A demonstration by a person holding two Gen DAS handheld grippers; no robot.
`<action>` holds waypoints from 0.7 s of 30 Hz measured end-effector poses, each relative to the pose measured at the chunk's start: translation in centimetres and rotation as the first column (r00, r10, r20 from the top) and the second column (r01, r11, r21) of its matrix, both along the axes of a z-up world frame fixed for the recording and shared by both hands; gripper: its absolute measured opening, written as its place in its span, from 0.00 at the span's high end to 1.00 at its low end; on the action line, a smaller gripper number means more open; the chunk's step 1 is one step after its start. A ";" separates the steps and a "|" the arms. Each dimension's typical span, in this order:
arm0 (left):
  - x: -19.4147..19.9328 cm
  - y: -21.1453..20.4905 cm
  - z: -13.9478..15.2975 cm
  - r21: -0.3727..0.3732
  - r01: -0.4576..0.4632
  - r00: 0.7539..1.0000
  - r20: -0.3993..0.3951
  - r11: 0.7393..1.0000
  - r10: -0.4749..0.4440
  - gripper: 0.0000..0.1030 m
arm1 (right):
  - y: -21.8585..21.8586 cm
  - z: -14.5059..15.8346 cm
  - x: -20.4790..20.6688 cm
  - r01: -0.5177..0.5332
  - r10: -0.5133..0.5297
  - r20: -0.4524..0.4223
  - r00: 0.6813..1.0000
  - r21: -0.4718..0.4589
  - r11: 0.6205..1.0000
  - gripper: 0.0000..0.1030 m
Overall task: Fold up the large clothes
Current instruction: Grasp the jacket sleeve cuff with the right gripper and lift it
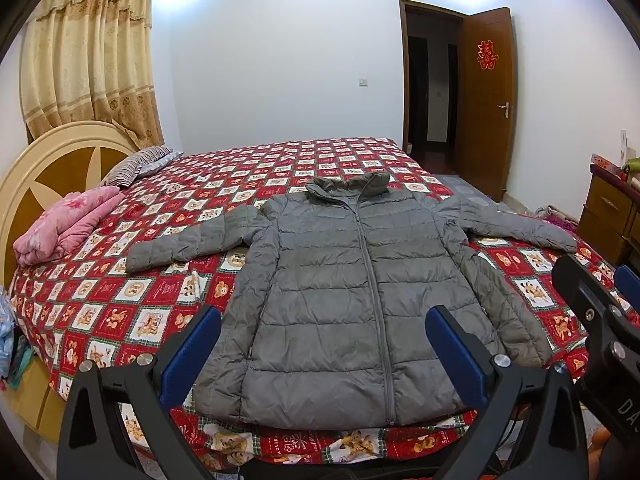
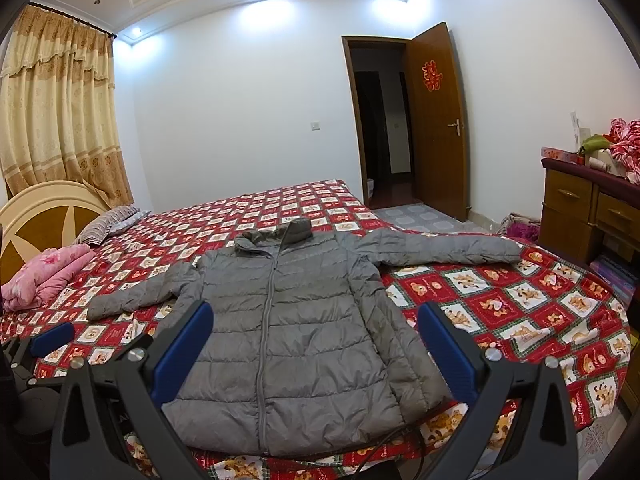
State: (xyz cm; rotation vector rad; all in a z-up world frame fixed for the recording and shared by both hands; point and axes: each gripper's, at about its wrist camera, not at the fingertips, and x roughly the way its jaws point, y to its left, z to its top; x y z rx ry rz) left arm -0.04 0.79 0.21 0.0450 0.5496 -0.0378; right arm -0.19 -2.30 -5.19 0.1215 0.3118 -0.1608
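Ahead of both grippers, a grey puffer jacket (image 1: 340, 292) lies face up on the red patterned bedspread (image 1: 120, 304), zipped, collar pointing away from me and hem nearest the tools. Its sleeves are spread out to either side, which I read as the laid-flat starting pose for a fold, so nothing looks folded yet. My left gripper (image 1: 324, 354) hangs just short of the hem with its blue pads wide apart and nothing between them. My right gripper (image 2: 314, 354) is the same: fully spread, empty, framing the lower half of the jacket from a little further right. I judge both are held back and open so each can drop onto a sleeve or a hem corner.

As for containers, a wooden dresser (image 2: 580, 208) stands off to the right of the right gripper; its drawers are closed, so I cannot tell their contents. On top of it sit a box and bunched red-and-white fabric.
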 end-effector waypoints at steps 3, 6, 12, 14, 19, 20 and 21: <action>0.0 0.0 0.0 0.000 -0.001 1.000 -0.003 1.000 0.001 0.01 | 0.3 -0.3 -0.1 -0.003 0.003 -0.004 1.000 0.001 1.000 0.00; 0.1 0.0 -0.3 0.003 -0.001 1.000 -0.009 1.000 0.001 0.01 | 0.4 -0.4 -0.1 -0.004 0.004 -0.012 1.000 0.004 1.000 0.00; 0.3 -0.1 -0.6 0.005 0.002 1.000 -0.017 1.000 -0.002 0.01 | 0.5 -0.5 -0.1 -0.006 0.006 -0.019 1.000 0.009 1.000 0.00; 0.9 -0.4 -1.1 0.005 0.008 0.999 -0.038 1.000 -0.008 0.01 | -0.1 -0.5 0.5 -0.009 0.010 -0.039 0.999 0.022 1.000 0.00; 3.1 -0.2 -2.8 -0.015 0.037 0.992 -0.118 0.999 -0.038 0.01 | -1.9 -2.0 2.8 -0.040 0.053 -0.123 0.991 0.103 0.994 0.00; 3.8 0.1 -3.3 -0.025 0.041 0.989 -0.140 0.999 -0.044 0.01 | -2.7 -2.3 3.3 -0.036 0.053 -0.140 0.989 0.119 0.992 0.00; 4.6 0.4 -3.9 -0.038 0.041 0.986 -0.162 0.998 -0.047 0.01 | -3.7 -2.6 3.9 -0.029 0.052 -0.163 0.985 0.140 0.990 0.00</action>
